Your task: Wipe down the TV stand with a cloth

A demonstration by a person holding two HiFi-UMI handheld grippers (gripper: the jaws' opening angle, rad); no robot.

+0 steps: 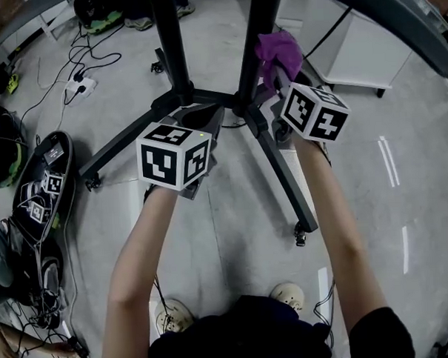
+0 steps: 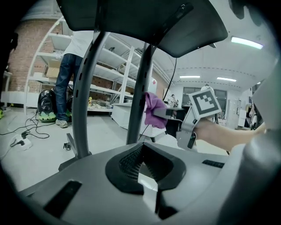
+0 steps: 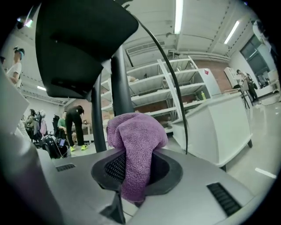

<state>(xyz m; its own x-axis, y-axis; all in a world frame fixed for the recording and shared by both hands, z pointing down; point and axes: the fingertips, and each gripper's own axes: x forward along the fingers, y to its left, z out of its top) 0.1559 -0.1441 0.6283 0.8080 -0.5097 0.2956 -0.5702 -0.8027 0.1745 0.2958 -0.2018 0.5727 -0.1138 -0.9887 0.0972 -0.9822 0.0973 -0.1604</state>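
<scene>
My left claw [image 1: 199, 124] is nearest, clenched on nothing, above the hub where the legs of the TV stand [image 1: 283, 172] meet. Slightly farther right, my right claw [image 1: 278, 87] is clamped on the purple cloth [image 3: 137, 145] at a fold, with the rest bunched past the jaws. It looks soft, light and floppy, so this mid-fold grip should hold. The cloth sits just beside the stand's right post, perhaps touching it.

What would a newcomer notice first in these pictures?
The purple cloth, clamped in the right gripper, stands out against the black TV stand, close beside one upright post. At the head view's left edge, a tangle of cables lies on the floor.
</scene>
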